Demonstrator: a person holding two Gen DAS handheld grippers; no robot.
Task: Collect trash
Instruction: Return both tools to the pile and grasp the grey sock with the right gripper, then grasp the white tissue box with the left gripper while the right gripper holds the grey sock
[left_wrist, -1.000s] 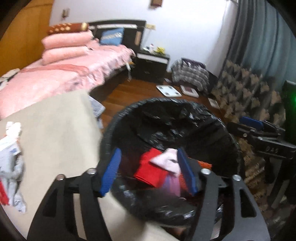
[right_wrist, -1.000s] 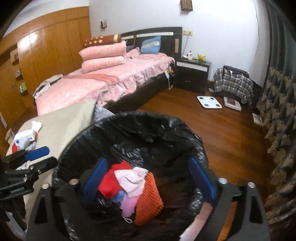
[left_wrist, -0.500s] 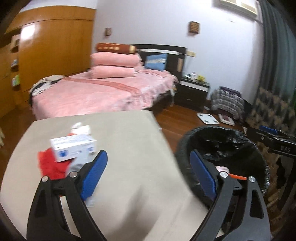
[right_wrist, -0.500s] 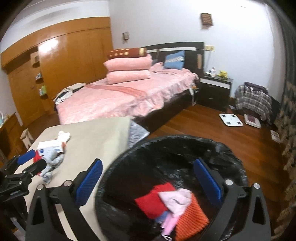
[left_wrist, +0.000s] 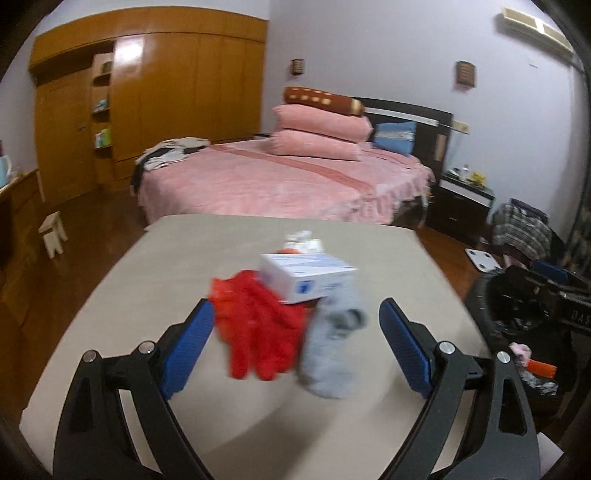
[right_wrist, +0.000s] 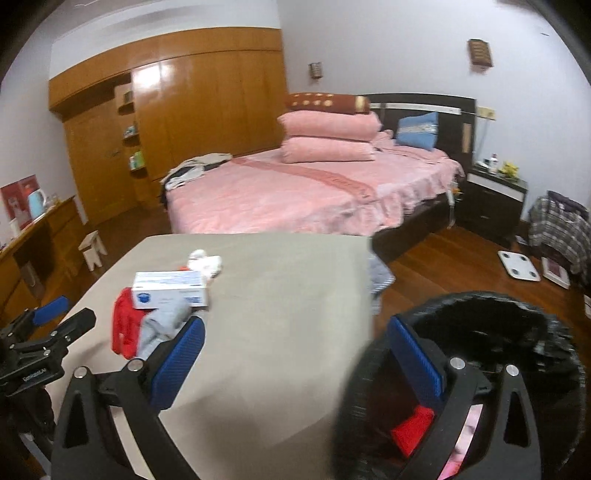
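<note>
- Trash pile: red cloth (left_wrist: 258, 325), grey cloth (left_wrist: 332, 347), white-and-blue box (left_wrist: 306, 277) and crumpled white scrap (left_wrist: 301, 238), clustered at centre of the left-wrist frame on the beige table (left_wrist: 147, 280). Box lies partly on the red cloth.
- Left gripper (left_wrist: 297, 343): jaws wide apart, having just been opening; nothing clamped. Red and grey cloths appear between the blue pads (left_wrist: 188, 350), not pressed.
- Right gripper (right_wrist: 295, 363): jaws wide apart, empty; left pad over the table edge, right pad over the bin.
- Black-bagged bin (right_wrist: 480, 321), lower right of the right-wrist frame, beside the table; red and pink items inside.
- Pink bed (left_wrist: 280, 181) and wooden wardrobe (left_wrist: 166, 92) behind.
</note>
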